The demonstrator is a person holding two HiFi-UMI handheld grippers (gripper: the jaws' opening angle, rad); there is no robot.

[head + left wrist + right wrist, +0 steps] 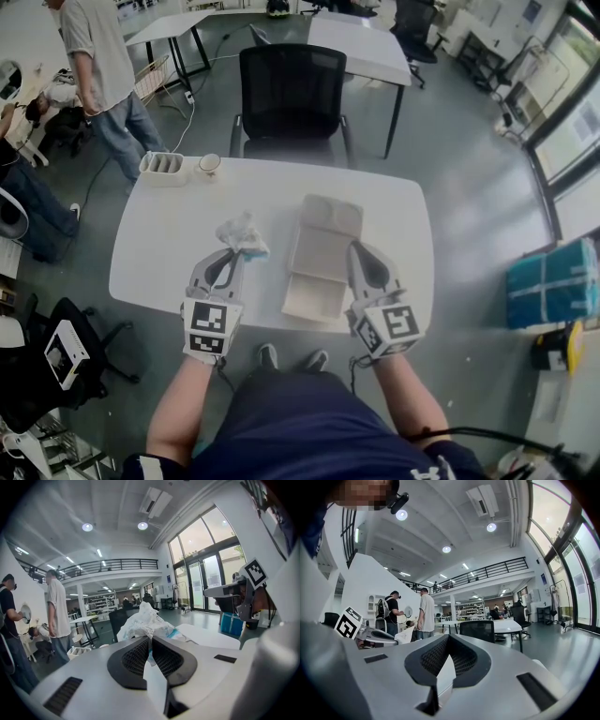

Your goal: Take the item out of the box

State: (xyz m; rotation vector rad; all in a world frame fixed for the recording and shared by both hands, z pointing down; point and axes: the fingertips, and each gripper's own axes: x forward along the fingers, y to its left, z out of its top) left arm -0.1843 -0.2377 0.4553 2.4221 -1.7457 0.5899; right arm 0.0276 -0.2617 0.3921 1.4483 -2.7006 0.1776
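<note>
An open, flattish cardboard box lies in the middle of the white table. My left gripper hangs left of the box, shut on a crumpled white plastic-wrapped item with a bit of blue on it. In the left gripper view the item bulges out just beyond the closed left gripper and is lifted above the table. My right gripper rests at the box's right edge. In the right gripper view, the right gripper has its jaws together with nothing between them.
A white organizer tray and a cup stand at the table's far left corner. A black office chair sits behind the table. A person stands at the far left. A blue package lies on the floor at right.
</note>
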